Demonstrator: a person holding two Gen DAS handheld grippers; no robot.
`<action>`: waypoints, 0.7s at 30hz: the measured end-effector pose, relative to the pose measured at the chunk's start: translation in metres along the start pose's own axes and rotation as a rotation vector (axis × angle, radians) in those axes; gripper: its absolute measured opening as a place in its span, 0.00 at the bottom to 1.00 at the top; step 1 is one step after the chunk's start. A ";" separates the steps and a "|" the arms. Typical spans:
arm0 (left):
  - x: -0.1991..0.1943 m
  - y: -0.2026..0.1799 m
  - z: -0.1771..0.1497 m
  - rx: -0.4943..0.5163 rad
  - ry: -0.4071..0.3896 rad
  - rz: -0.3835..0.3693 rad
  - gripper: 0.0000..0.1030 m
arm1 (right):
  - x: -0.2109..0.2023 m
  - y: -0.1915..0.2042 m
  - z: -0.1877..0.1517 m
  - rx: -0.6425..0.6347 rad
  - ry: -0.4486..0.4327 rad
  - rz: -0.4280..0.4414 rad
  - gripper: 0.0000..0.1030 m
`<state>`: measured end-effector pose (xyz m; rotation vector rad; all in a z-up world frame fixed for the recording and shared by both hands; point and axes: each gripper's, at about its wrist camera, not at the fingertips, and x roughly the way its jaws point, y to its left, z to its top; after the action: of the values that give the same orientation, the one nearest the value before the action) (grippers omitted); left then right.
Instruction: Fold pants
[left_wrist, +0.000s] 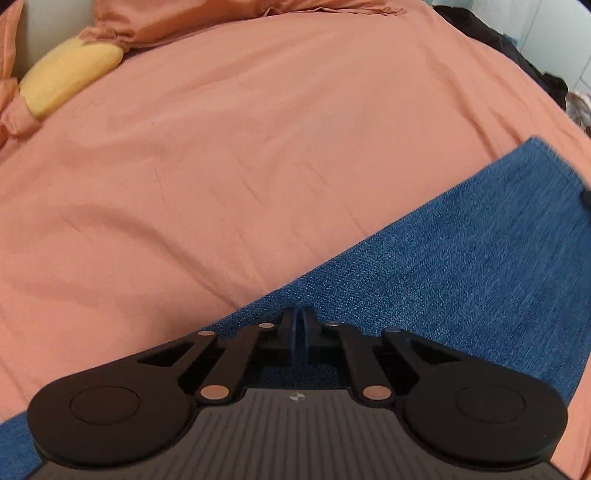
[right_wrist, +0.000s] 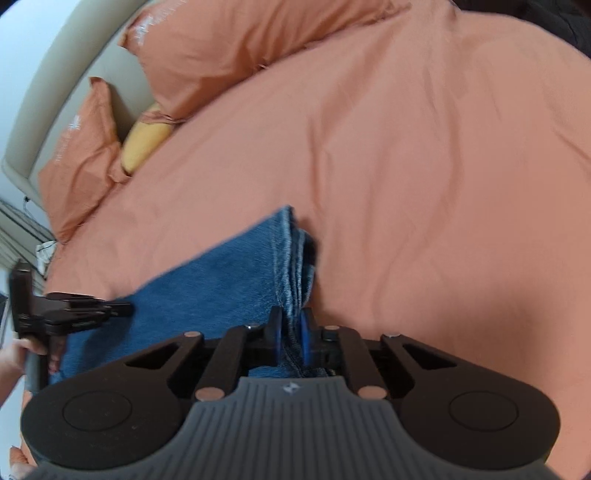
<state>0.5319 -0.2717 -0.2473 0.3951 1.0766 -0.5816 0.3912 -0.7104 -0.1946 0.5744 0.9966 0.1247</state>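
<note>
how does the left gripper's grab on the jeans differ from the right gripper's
The left gripper pinches a plain folded edge of the jeans; the right gripper pinches stacked hems with visible stitching. The left's fingers look nearly closed, the right's slightly wider around thicker cloth. Both are shut on denim above the orange bedsheet.

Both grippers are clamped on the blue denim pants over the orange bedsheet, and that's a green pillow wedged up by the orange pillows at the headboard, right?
Not quite: the pillow is yellow, not green, as the left wrist view shows. The rest holds: the left gripper and the right gripper are both shut on the blue denim pants over the orange bedsheet, with the orange pillows at the headboard.
</note>
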 end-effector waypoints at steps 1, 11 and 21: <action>-0.001 -0.006 -0.001 0.015 -0.003 0.013 0.09 | -0.006 0.007 0.003 -0.009 0.000 -0.005 0.05; -0.047 -0.019 -0.031 0.097 -0.087 -0.050 0.05 | -0.057 0.123 0.032 -0.143 -0.011 -0.124 0.04; -0.063 -0.042 -0.123 0.085 -0.031 -0.287 0.05 | -0.097 0.236 0.040 -0.265 -0.077 -0.183 0.04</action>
<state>0.3974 -0.2190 -0.2437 0.3062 1.0894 -0.8879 0.4075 -0.5607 0.0158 0.2426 0.9346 0.0702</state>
